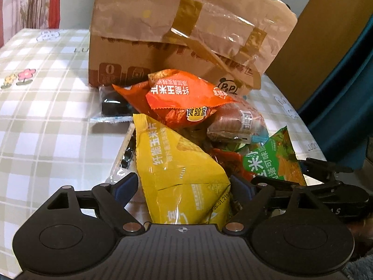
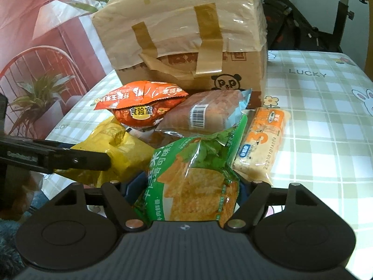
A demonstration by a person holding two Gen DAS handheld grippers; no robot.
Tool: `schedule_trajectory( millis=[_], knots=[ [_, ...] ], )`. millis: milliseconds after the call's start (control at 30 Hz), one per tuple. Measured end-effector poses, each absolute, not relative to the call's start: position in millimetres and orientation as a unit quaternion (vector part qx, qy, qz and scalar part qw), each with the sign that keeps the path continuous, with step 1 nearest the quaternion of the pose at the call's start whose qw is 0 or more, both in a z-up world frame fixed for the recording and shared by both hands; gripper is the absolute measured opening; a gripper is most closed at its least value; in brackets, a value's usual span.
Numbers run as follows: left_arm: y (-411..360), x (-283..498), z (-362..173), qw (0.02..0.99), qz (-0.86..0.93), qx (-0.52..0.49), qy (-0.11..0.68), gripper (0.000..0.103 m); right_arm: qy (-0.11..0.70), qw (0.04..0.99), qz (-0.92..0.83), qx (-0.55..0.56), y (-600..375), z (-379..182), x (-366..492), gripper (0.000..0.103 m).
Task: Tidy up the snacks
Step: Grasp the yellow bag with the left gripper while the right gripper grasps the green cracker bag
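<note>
Seemingly both tongs grip at once to clear the pile w/o spills: left gripper (image 1: 184,186) pinches the yellow bag (image 1: 177,163), right gripper (image 2: 186,186) pinches the green bag (image 2: 193,177), box (image 2: 184,35) straight ahead.

The table (image 2: 326,121) wears a green-and-white checked cloth printed with flowers, rabbits and the word LUCKY. Behind its far left side hangs a reddish curtain (image 2: 42,30) patterned with potted plants and a chair. Far right, a black exercise machine (image 2: 310,25) stands in shadow against a pale wall. From the other side, a brown panel (image 1: 326,30) and a dark teal surface (image 1: 345,107) stand past the table's right edge.
</note>
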State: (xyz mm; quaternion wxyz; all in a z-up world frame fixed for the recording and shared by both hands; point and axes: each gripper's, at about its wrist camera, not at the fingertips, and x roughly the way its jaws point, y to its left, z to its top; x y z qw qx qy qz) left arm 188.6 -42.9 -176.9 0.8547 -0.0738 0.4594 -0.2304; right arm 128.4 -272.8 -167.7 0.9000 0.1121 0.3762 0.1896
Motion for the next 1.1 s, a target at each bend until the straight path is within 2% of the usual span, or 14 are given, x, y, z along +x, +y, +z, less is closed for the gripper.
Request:
schedule_trajectory(
  millis=[33,200,1100],
  knots=[
    [-40,189,-177,0.854,-0.236,-0.082,0.456,0.076,0.376,0.9,0.191,0.11,-272,-168,128,0.077],
    [-37,185,-172,0.862,-0.238,-0.082,0.44,0.071,0.378,0.899,0.195,0.109,-271,-167,131,0.075],
    [4,168,-131,0.891,-0.233,-0.115,0.373,0.07,0.332,0.914,0.211,0.099,-268,-137,125,0.072]
  ],
)
